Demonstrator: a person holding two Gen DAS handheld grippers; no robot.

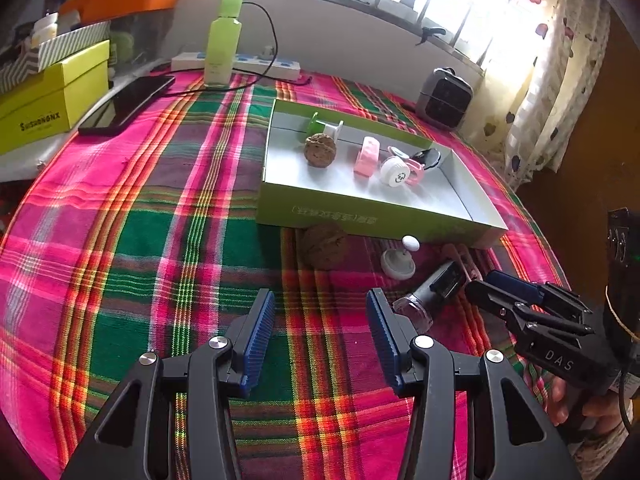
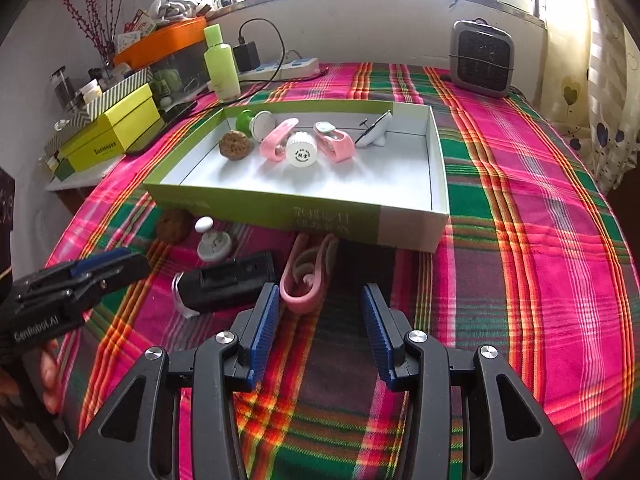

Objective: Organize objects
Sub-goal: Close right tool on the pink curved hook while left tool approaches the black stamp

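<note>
Two grippers, left gripper (image 1: 320, 340) and right gripper (image 2: 320, 334), hover with fingers parted and empty. Just beyond the right fingers lies a pink clip (image 2: 306, 276), seemingly light, stiff plastic, best pinched across its arms; the box (image 2: 400, 224) stands farther ahead.

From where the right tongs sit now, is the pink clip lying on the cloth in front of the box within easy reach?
Probably yes. The right tongs stand open with nothing between them, and the pink clip lies just ahead on the cloth, clear of the box. The black device lies close beside it.
</note>
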